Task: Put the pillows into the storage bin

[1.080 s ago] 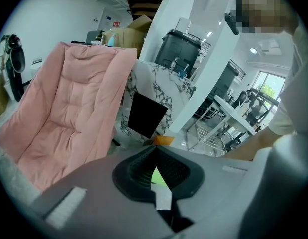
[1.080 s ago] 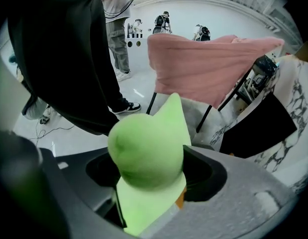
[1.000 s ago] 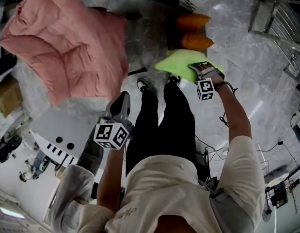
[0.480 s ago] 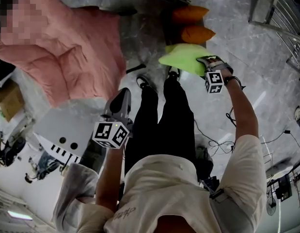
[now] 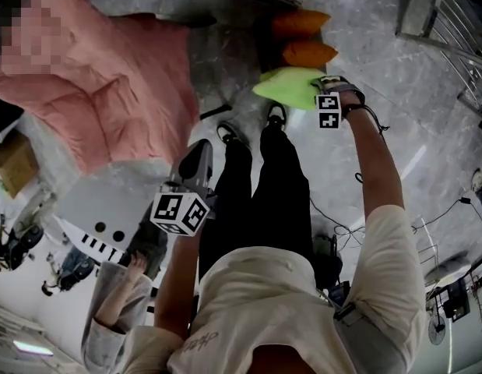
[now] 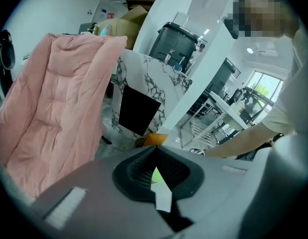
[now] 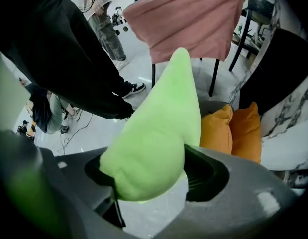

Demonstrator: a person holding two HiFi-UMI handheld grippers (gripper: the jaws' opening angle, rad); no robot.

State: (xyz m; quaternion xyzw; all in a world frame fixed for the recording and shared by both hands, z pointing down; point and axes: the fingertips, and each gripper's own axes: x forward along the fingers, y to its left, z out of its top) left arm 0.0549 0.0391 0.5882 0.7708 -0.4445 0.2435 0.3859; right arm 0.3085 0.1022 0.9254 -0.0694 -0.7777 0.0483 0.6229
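Carrying the green pillow point(image 7: 158, 133) forward, the right tool point(image 5: 320, 89) is now holding it beyond the person's shoes point(image 5: 276, 115) and nearer to the two orange pillows point(image 5: 306, 53) than a second earlier. The pillow's far corner is now reaching just beside the closer orange one. The tool is also tipping more steeply toward the floor point(image 5: 396, 76), so the pillow is showing a narrower outline in the head view. Its jaws have just been opening a little. Even so, the pillow's near corner is bulging between them and pressing on the pads, so the hold is continuing at a fairly wide spread. The orange pillows are standing side by side ahead of this tool, apparently in the storage bin, whose walls are not showing clearly. The carry therefore appears to be nearing its release. The left tool point(image 6: 154, 168) is hanging beside the person's leg, its jaws drawn together on nothing, with the pink quilt point(image 5: 108, 84) hanging ahead and to its left.
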